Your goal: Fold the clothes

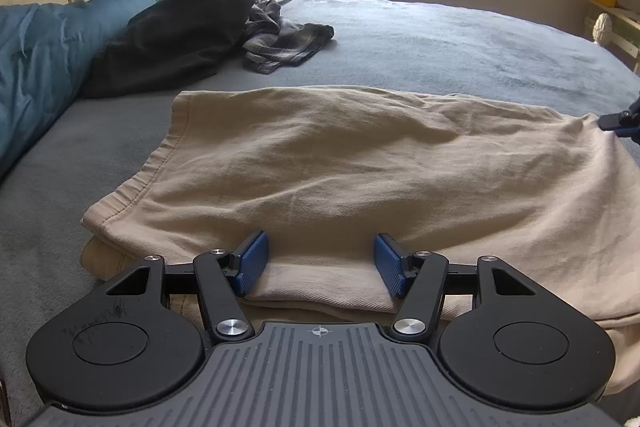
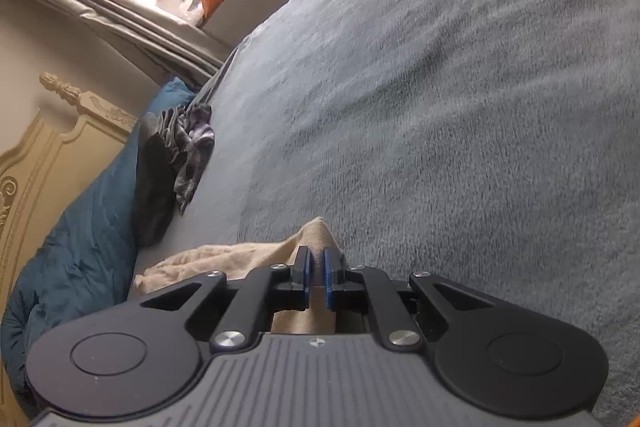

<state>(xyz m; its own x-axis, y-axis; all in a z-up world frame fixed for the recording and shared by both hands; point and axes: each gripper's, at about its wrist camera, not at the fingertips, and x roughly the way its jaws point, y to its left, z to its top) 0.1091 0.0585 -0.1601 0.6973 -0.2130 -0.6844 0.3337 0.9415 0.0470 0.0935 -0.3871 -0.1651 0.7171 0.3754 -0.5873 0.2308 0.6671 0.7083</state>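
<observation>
The right hand-held gripper point(image 2: 317, 273) is clamped on a corner of the tan garment point(image 1: 340, 163), tilted down toward the bed point(image 1: 440, 39). The left hand-held gripper point(image 1: 316, 263) stands half open, straddling the garment's near folded edge without pinching it. The cloth, lying flat near the plaid clothes point(image 1: 280, 39), looks light, limp and thick, best taken at corners or hems.

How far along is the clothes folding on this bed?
Early. The tan garment lies doubled on the bed. The right hand-held gripper pinches its corner; the left hand-held gripper stands open at the near edge. The crumpled plaid garment is untouched.
</observation>
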